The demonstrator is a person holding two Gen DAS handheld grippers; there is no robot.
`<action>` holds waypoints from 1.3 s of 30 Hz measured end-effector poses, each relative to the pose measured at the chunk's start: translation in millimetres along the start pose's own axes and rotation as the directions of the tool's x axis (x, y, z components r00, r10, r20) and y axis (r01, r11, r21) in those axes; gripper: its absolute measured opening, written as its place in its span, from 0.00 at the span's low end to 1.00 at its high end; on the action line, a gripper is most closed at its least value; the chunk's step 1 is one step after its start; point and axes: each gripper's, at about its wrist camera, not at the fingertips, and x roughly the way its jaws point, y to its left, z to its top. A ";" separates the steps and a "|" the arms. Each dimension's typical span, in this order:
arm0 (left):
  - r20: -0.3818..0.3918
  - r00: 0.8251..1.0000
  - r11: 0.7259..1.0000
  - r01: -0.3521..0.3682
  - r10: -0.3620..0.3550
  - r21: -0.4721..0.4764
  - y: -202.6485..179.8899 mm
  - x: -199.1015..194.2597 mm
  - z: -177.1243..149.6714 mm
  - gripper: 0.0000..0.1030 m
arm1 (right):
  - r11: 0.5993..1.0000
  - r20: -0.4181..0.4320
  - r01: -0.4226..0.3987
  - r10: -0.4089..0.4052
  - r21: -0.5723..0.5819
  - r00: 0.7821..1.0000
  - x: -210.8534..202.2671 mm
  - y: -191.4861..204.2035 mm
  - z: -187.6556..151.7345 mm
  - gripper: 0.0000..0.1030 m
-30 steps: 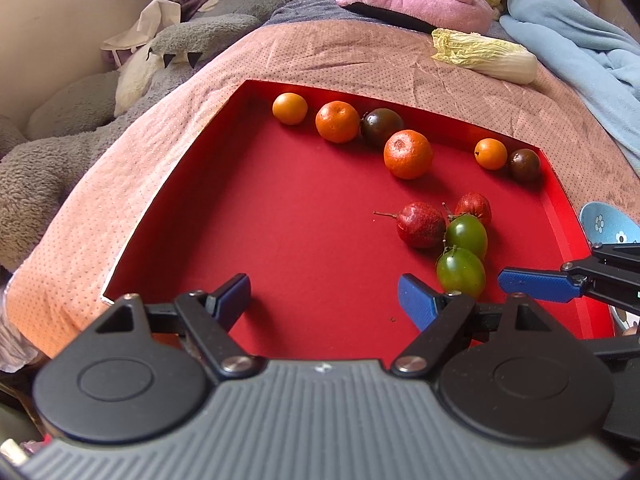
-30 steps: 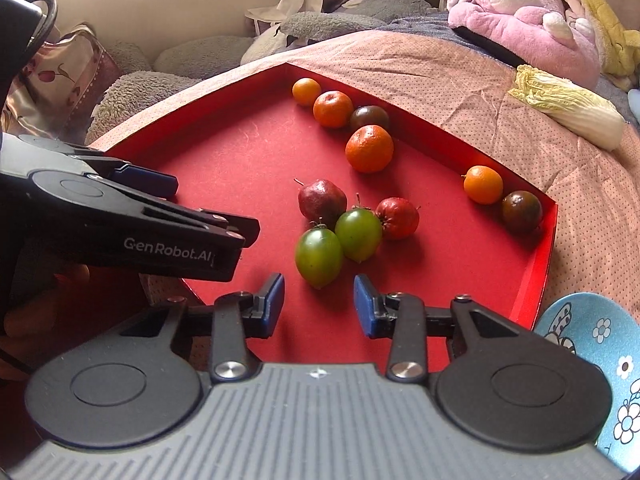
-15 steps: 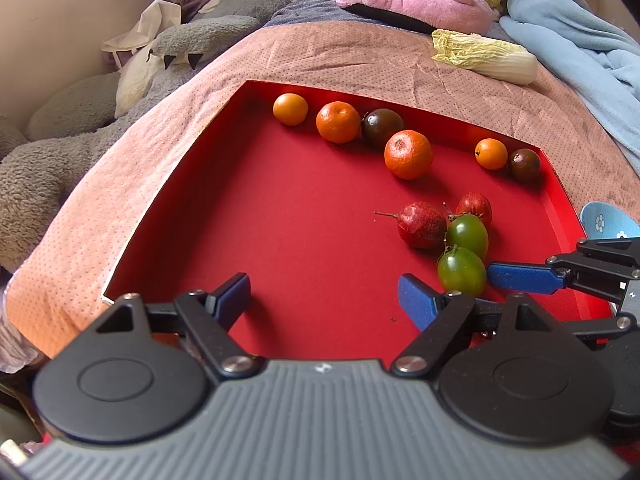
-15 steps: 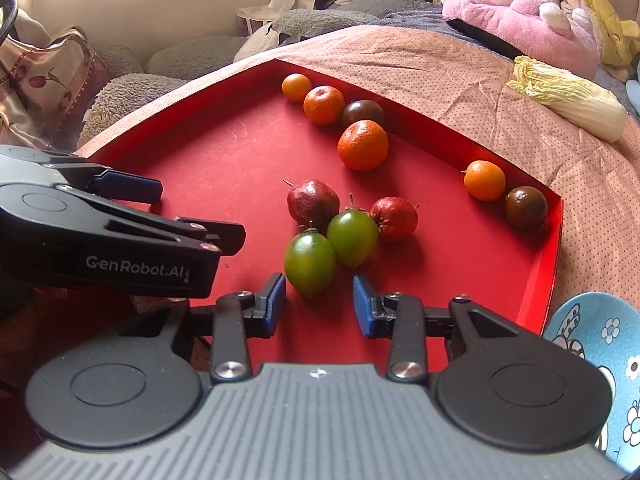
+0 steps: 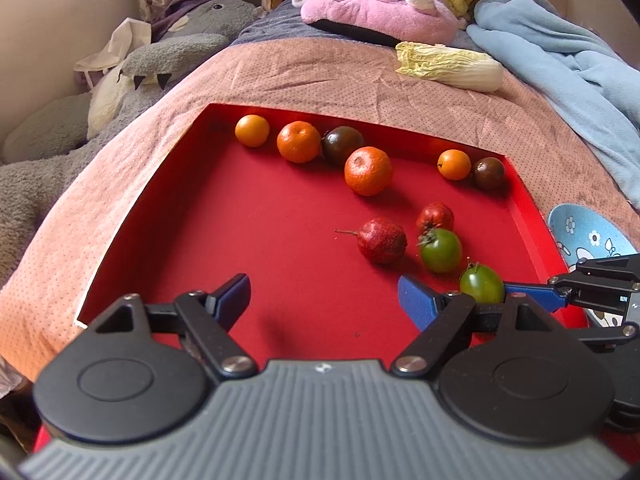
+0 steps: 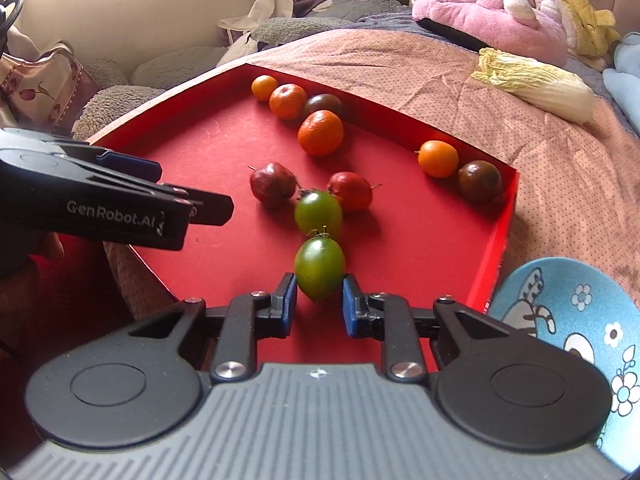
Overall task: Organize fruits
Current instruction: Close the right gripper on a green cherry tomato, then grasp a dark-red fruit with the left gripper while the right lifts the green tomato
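Right hand-held gripper (image 6: 319, 303) jaws just closed on nearest green tomato (image 6: 319, 266), now separated from its neighbours. Left hand-held gripper (image 5: 322, 298) released, empty. Transfer likely next.

In the right wrist view the blue flowered bowl (image 6: 568, 320) runs off the right edge and under the gripper body, and the left wrist view hides most of it behind the right gripper (image 5: 496, 292). The green tomato (image 5: 481, 282) there is half covered (its lower part). The blue blanket (image 5: 560, 48) is cut off at the right edge.
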 end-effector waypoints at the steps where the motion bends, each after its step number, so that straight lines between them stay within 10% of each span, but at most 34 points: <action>1: 0.006 1.000 1.000 0.001 -0.001 0.019 -4.7 1.4 1.6 0.80 | 1.000 0.000 0.006 -0.006 0.010 1.000 -1.3 -4.0 -2.2 0.27; 15: -0.046 0.998 0.997 -0.041 0.044 0.072 -21.6 40.3 26.1 0.79 | 0.996 0.017 0.032 -0.034 0.077 0.999 3.9 -26.9 -4.6 0.36; 23: -0.039 0.996 0.991 -0.072 0.077 0.117 -30.0 39.9 18.0 0.33 | 0.996 0.024 0.036 -0.038 0.077 0.999 5.7 -33.0 -4.5 0.32; 39: -0.051 0.997 0.996 -0.062 0.066 0.070 -31.3 19.4 10.5 0.33 | 0.995 0.093 -0.011 0.002 0.100 0.996 -31.8 -26.1 -6.2 0.31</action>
